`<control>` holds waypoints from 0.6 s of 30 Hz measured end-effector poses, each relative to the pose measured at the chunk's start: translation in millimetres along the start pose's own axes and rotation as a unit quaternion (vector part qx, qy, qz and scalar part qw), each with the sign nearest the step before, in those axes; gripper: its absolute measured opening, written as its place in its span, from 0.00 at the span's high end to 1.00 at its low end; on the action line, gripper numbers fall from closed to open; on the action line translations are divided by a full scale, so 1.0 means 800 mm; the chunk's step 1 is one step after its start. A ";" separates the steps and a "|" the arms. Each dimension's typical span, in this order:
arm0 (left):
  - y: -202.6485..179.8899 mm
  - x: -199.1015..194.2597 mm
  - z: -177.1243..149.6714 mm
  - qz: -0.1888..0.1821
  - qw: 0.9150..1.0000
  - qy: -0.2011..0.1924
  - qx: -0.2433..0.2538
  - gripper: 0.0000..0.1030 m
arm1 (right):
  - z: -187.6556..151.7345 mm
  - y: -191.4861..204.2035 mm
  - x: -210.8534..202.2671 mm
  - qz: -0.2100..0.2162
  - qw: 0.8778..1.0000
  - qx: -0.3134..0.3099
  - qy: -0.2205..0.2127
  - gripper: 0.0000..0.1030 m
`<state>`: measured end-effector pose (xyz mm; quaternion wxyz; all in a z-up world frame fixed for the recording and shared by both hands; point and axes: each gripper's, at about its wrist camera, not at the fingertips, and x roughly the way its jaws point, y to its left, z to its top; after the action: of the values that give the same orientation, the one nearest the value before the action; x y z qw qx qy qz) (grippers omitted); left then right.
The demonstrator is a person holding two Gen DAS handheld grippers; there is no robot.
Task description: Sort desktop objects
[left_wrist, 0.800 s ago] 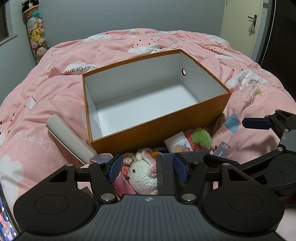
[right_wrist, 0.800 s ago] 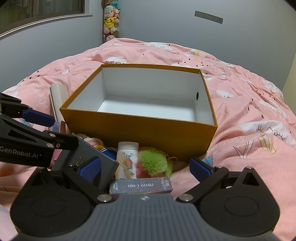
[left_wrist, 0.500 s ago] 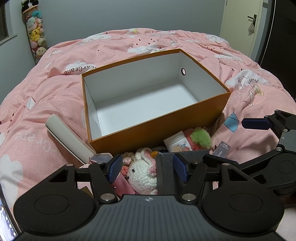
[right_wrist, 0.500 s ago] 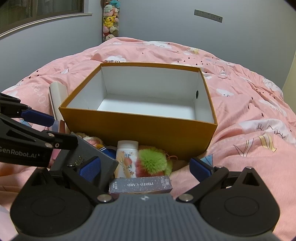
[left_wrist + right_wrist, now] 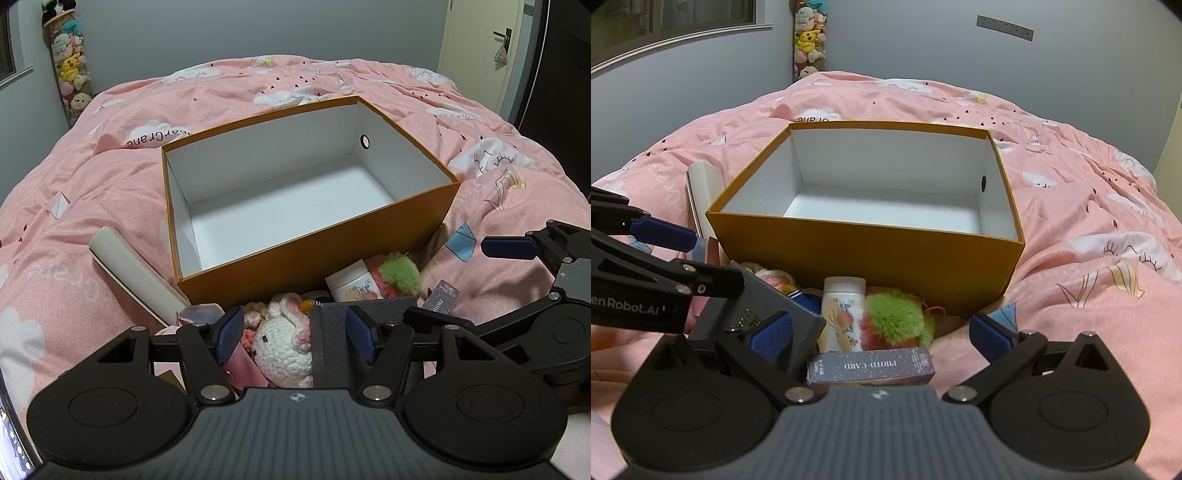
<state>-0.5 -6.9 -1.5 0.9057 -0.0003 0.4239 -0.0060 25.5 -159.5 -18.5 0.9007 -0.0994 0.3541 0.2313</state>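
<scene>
The small dark box lying in front of the right camera reads "PHOTO·CARD". The black arm of the left hand-held gripper bears "en Robot.AI", cut at the edge. The pink duvet shows "berCrane", printed in reverse.

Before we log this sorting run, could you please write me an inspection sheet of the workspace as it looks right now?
Surface: pink quilt with cloud print, rumpled.
Job's things: orange box, open, white inside, nothing in it. In front of it lie a crochet bunny, a white jar, a green pompom, a photo card box and a dark grey case.
Clutter: white box lid beside the orange box.
Grippers: left gripper open, astride the crochet bunny, pads not pressing it; right gripper open wide over the photo card box.
Cables: nothing seen.
Surroundings: grey wall, plush toy column, door.
</scene>
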 end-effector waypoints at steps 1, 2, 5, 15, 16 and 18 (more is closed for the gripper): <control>0.000 0.000 0.000 0.000 1.000 0.000 0.000 0.30 | 0.001 0.000 0.000 0.000 1.000 0.000 0.000 0.01; 0.000 0.000 0.000 0.000 1.000 0.000 0.000 0.30 | 0.001 0.000 0.000 0.000 1.000 0.000 0.001 0.01; 0.000 0.000 0.000 0.000 1.000 0.000 0.000 0.30 | 0.001 0.000 0.001 0.000 1.000 0.001 0.002 0.01; 0.000 0.000 0.000 -0.002 1.000 0.002 -0.003 0.30 | 0.001 -0.004 0.001 0.012 1.000 0.010 0.003 0.01; 0.001 0.001 0.000 -0.006 1.000 0.004 -0.005 0.30 | 0.001 -0.004 0.001 0.016 1.000 0.010 0.002 0.01; 0.006 0.001 0.000 -0.013 1.000 0.010 -0.011 0.30 | 0.003 -0.006 -0.001 0.020 1.000 0.010 0.000 0.02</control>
<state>-0.1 -2.0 -1.8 0.9013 -0.0156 0.4326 -0.0131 28.7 -163.3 -16.5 0.8967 -0.0835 0.3582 0.2462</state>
